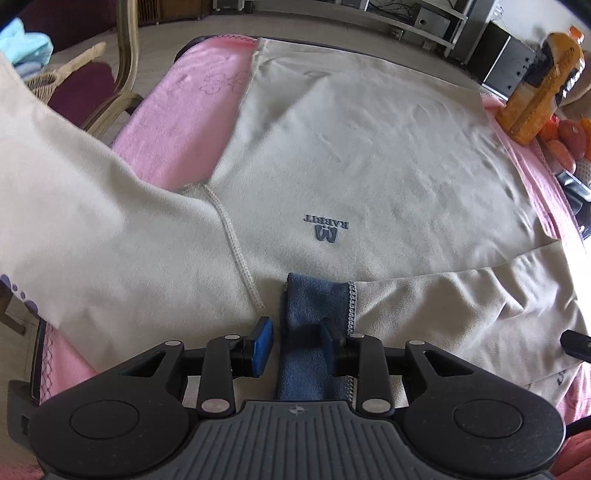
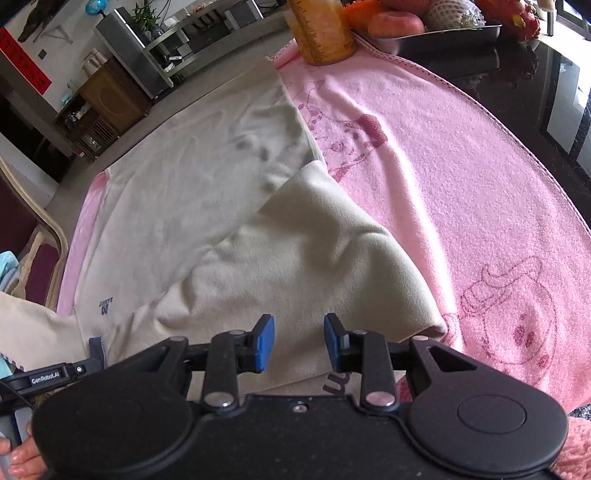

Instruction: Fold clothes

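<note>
While the cream sweatshirt [image 1: 351, 147] lies front up across the pink blanket [image 2: 461, 177] on the table, I judge the step in hand to be folding the sleeves inward, so I want each sleeve to land flat on the chest with its edge square to the side seam and no bunching beneath. In the left wrist view my left hand-held gripper [image 1: 297, 341] hangs over the blue collar [image 1: 314, 317]; the blue pads stand apart, the last change being more than slight enough that I call it barely widening, and the collar passes between them. The pad at 3 o'clock seems to touch the fabric, the one at 9 o'clock stands clear, so I read no grip. The left sleeve [image 1: 92, 221] runs away toward 10 o'clock, partly off the table edge, and the printed logo [image 1: 327, 229] sits at 12 o'clock just beyond the collar. In the right wrist view my right hand-held gripper [image 2: 299, 341] has its pads apart over the folded right sleeve [image 2: 314, 251], which spreads from directly under the jaws toward 12 o'clock; nothing is pinched. An orange bottle [image 2: 321, 33] and a fruit tray [image 2: 443, 33] stand well apart at 12 to 1 o'clock.
</note>
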Demonstrator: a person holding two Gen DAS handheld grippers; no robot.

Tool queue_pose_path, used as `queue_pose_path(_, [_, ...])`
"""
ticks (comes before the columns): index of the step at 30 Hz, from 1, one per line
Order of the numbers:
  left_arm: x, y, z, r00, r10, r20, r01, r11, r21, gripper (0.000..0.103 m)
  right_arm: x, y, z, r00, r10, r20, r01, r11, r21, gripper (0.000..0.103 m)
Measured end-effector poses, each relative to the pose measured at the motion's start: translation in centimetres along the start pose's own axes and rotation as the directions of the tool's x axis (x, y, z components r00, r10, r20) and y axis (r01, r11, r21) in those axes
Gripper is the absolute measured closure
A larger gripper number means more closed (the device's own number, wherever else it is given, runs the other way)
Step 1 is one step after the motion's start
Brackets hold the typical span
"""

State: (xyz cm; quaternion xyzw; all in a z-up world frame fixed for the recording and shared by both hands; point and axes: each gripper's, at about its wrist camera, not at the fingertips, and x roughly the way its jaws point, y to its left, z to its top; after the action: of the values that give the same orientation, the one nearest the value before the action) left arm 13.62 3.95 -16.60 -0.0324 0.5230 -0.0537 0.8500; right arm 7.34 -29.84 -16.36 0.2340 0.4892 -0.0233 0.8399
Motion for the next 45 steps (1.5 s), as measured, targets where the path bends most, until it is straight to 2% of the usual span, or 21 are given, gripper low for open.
queue_pose_path(3, [-0.1,-1.1,-0.4,0.999,0.025,0.033,-0.027,0.998,0.062,0.081,0.0,-0.1,0.0,1.000,0.000,0.002,0.000,1.000,0.005,0.073])
queue_pose_path(4, [-0.2,-1.4,-0.7,0.998,0.024,0.051,-0.028,0.996,0.084,0.094,-0.1,-0.2,0.0,1.000,0.004,0.007,-0.004,1.000,0.010,0.073])
queue_pose_path(5, [-0.5,-1.8,-0.9,0.996,0.036,0.078,-0.043,0.994,0.099,0.101,-0.2,-0.4,0.0,1.000,0.013,0.016,-0.014,1.000,0.019,0.073])
queue_pose_path(7, [-1.4,-2.3,-1.4,0.989,0.046,0.140,-0.064,0.990,0.123,0.101,-0.7,-0.8,0.1,0.998,0.037,0.045,-0.038,0.998,0.039,0.073])
queue_pose_path(10, [-4.1,-1.9,-1.8,0.966,0.005,0.258,-0.036,0.993,0.116,0.101,-2.1,-1.5,0.2,0.987,0.090,0.131,-0.100,0.992,0.073,0.069])
queue_pose_path(14, [-8.0,0.2,-1.7,0.920,-0.071,0.385,0.059,0.997,0.044,0.101,-4.0,-2.8,0.0,0.964,0.100,0.248,-0.131,0.985,0.110,0.065])
queue_pose_path(18, [-7.9,1.9,-1.0,0.931,-0.045,0.362,0.064,0.997,-0.043,0.101,-4.6,-4.0,-0.1,0.955,0.091,0.282,-0.139,0.978,0.154,0.062])
queue_pose_path(20, [-6.7,2.6,-0.7,0.952,-0.032,0.306,0.059,0.995,-0.081,0.101,-4.6,-4.2,-0.1,0.958,0.068,0.278,-0.118,0.979,0.165,0.062])
queue_pose_path(23, [-6.1,3.0,-0.7,0.961,-0.007,0.275,0.034,0.995,-0.097,0.101,-4.3,-4.3,0.0,0.964,0.023,0.264,-0.068,0.984,0.164,0.062])
queue_pose_path(24, [-6.3,3.0,-0.7,0.961,-0.005,0.278,0.033,0.995,-0.098,0.101,-4.1,-4.0,-0.1,0.968,-0.006,0.249,-0.033,0.988,0.150,0.068])
queue_pose_path(25, [-6.4,3.1,-0.7,0.960,-0.004,0.280,0.032,0.995,-0.099,0.101,-3.7,-3.7,-0.1,0.974,-0.037,0.225,0.009,0.992,0.126,0.088])
queue_pose_path(26, [-6.5,3.2,-0.7,0.960,-0.003,0.281,0.032,0.994,-0.101,0.101,-3.1,-3.3,-0.1,0.981,-0.071,0.183,0.054,0.994,0.095,0.093])
queue_pose_path(29, [-5.9,3.2,-0.7,0.965,0.039,0.260,-0.012,0.994,-0.106,0.101,-0.9,-2.5,-0.4,0.989,-0.130,0.065,0.129,0.991,0.019,0.094])
queue_pose_path(32, [-4.6,3.1,-0.4,0.971,0.122,0.204,-0.103,0.989,-0.103,0.100,0.0,-2.3,-0.4,0.960,-0.278,0.043,0.279,0.960,-0.009,0.094])
queue_pose_path(33, [-3.9,3.1,-0.4,0.973,0.148,0.178,-0.132,0.986,-0.099,0.101,0.1,-2.3,-0.4,0.952,-0.301,0.045,0.302,0.953,-0.012,0.086])
queue_pose_path(35, [-2.8,3.0,-0.3,0.970,0.200,0.137,-0.189,0.978,-0.085,0.103,0.0,-2.3,-0.5,0.946,-0.322,0.046,0.323,0.946,-0.011,0.085])
queue_pose_path(37, [-2.4,3.2,-0.3,0.964,0.230,0.135,-0.221,0.972,-0.079,0.103,-0.4,-2.4,-0.4,0.952,-0.303,0.053,0.303,0.953,0.004,0.085])
queue_pose_path(39, [-3.2,3.7,-0.3,0.963,0.215,0.164,-0.199,0.974,-0.108,0.101,-1.3,-2.5,-0.3,0.970,-0.226,0.092,0.224,0.974,0.028,0.085])
queue_pose_path(41, [-4.3,4.1,-0.5,0.954,0.208,0.214,-0.184,0.974,-0.130,0.100,-2.2,-2.5,-0.2,0.977,-0.164,0.134,0.160,0.986,0.040,0.084])
queue_pose_path(45, [-5.3,3.8,-0.9,0.962,0.122,0.245,-0.097,0.989,-0.112,0.100,-2.4,-1.9,-0.1,0.979,-0.132,0.158,0.127,0.991,0.038,0.084])
